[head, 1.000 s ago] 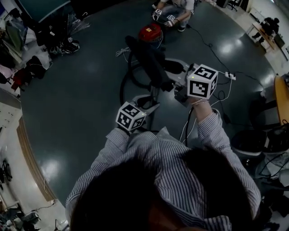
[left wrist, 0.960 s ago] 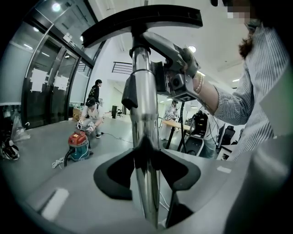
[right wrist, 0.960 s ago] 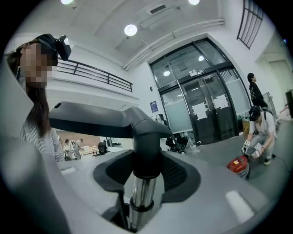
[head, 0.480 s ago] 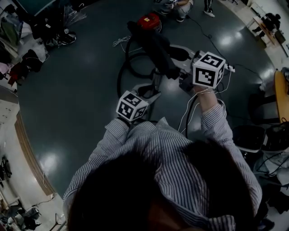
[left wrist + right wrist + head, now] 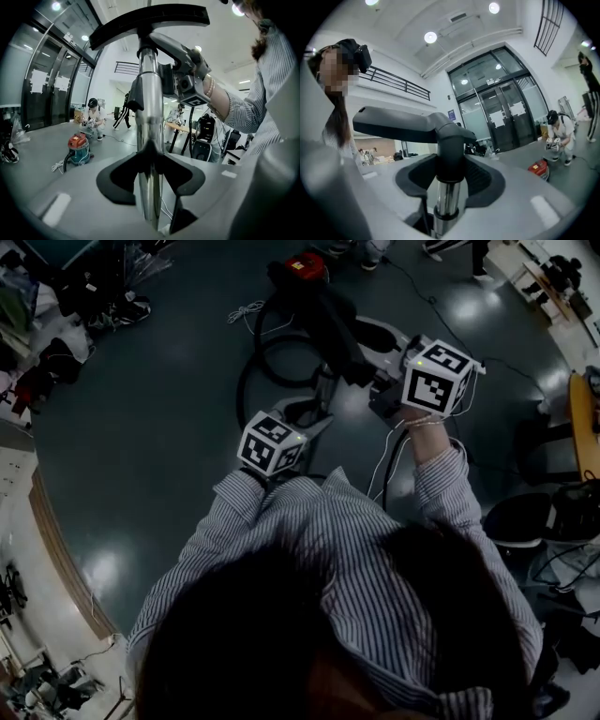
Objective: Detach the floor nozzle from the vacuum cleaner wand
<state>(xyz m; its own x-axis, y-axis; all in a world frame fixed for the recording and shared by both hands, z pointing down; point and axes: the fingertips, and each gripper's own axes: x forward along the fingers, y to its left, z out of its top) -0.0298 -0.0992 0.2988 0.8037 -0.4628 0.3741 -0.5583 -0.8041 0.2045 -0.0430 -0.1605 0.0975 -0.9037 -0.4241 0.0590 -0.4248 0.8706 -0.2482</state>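
The vacuum wand, a chrome tube, is held off the floor with the black floor nozzle at its far end. My left gripper is shut on the chrome wand, which runs up between its jaws to the nozzle. My right gripper is shut on the nozzle's black neck, just above the chrome tube. From there the nozzle head stretches off to the left. In the left gripper view the right gripper shows at the neck. Both gripper views show pads on both sides of the tube.
A red canister vacuum stands on the dark floor beyond, and its black hose loops toward the wand. A white cable lies near it. A crouching person is behind the canister. A wooden table and black gear are at the right.
Both grips hold as before. Only the head camera has tipped, so the grippers, wand and canister sit higher in the picture.
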